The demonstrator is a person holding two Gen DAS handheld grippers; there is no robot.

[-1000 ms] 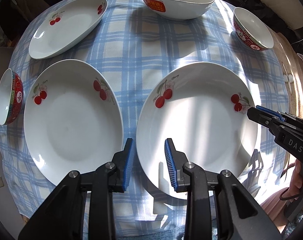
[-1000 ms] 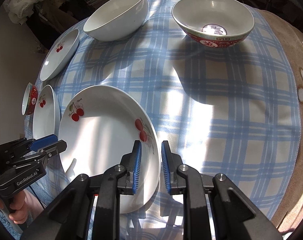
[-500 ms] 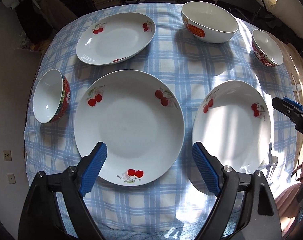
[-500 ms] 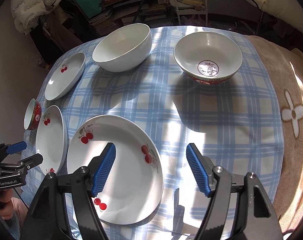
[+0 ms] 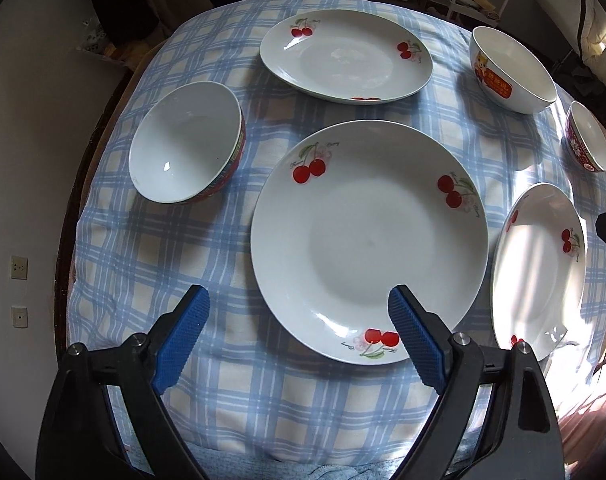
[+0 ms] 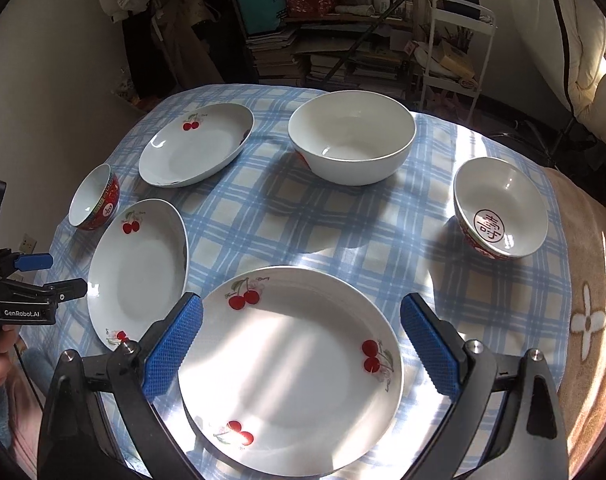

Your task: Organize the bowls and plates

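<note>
landmark: the middle cherry plate [image 5: 367, 240], flat on the blue checked tablecloth [image 5: 151, 264].
left gripper [image 5: 299, 340]: your jaws stand wide and grip nothing; the near rim of the middle cherry plate lies under the gap.
right gripper [image 6: 301, 346]: your jaws are opening, already wide; the sunlit cherry plate [image 6: 291, 368] lies below them, unpinched, just right of the middle plate.
third cherry plate [image 5: 345, 56]: beyond the middle plate, apart from it.
bowls: a small red-rimmed bowl [image 5: 185, 154] left of the middle plate; a large white bowl [image 6: 351, 142] and a red patterned bowl [image 6: 501, 214] far to its right.
step: probably the start; nothing is stacked yet.
next move: likely pinch one plate's rim, lift it level and set it onto another cherry plate; nest the bowls after.
</note>
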